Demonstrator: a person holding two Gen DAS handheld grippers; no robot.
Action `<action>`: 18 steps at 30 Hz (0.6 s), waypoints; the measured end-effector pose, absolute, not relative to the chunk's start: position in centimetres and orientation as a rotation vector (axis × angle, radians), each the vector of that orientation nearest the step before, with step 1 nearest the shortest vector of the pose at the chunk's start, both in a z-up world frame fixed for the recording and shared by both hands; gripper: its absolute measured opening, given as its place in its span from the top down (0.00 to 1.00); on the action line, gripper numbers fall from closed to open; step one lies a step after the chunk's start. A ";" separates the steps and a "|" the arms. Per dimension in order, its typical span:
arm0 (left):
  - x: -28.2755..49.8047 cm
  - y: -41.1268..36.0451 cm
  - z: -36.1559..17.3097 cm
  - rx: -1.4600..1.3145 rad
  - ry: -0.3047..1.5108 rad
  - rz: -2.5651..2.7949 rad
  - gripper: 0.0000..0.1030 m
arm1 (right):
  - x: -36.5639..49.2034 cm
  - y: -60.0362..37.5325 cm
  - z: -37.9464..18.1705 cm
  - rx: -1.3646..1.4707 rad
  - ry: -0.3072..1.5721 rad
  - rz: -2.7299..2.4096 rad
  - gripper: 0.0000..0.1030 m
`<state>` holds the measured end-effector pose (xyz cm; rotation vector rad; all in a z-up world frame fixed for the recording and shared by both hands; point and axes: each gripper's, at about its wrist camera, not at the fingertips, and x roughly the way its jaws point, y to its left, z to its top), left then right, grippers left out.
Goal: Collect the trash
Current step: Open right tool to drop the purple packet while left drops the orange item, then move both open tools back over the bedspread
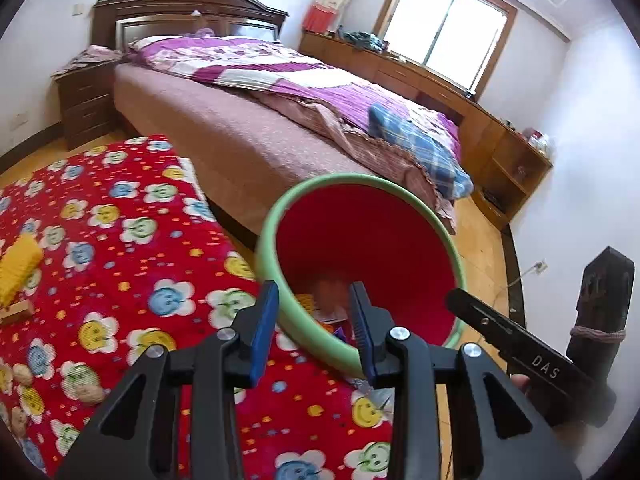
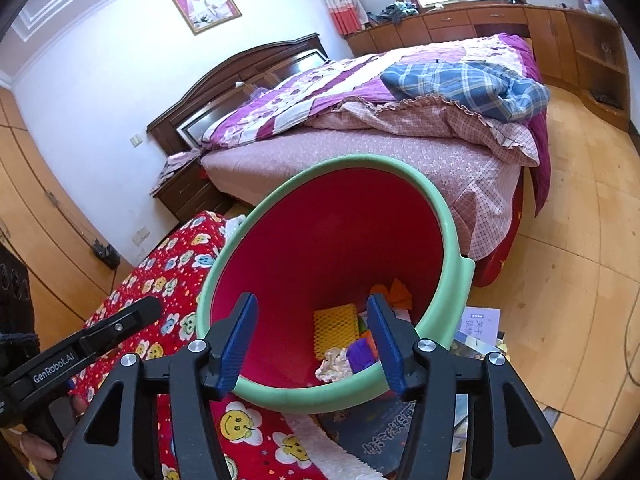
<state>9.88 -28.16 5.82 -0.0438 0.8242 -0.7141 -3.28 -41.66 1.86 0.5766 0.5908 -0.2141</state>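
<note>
Left gripper (image 1: 314,312): jaws part open, nothing between the pads; the bin's near rim runs behind the gap. Right gripper (image 2: 314,334): jaws wider, also empty, straddling the near rim from above without touching it that can be seen.

Bin (image 2: 444,216): green rim, red inside, mouth tilted toward both cameras. It stands beside the edge of a red blanket (image 1: 120,240) printed with smiling flowers. At its bottom lie a yellow foam net (image 2: 336,330), a crumpled paper (image 2: 334,364), an orange piece (image 2: 394,292) and a purple piece (image 2: 360,354).

Relative to the bin: printed papers (image 2: 480,322) lie on the floor just beside it, on the right in the right wrist view. The bed (image 1: 248,136) stands behind it, with a purple quilt and a blue plaid cloth (image 2: 464,84) on top. A dark nightstand (image 1: 86,100) is at the bed's head. Wooden cabinets (image 1: 440,88) run under the window (image 1: 444,28) beyond the bed. The floor (image 2: 560,260) is yellow wood tile. A second yellow net (image 1: 18,264) lies on the blanket, well apart from the bin.
</note>
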 end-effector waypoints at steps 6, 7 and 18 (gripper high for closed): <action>10.2 -25.5 6.3 -0.070 0.813 -0.641 0.50 | -3.3 -40.9 2.3 0.568 0.585 -0.207 0.33; 10.2 -25.0 6.4 -0.071 0.810 -0.625 0.48 | -3.3 -40.7 2.3 0.564 0.584 -0.204 0.32; 10.4 -19.6 6.6 -0.139 0.791 -0.483 0.27 | -2.4 -38.5 2.6 0.528 0.590 -0.188 0.26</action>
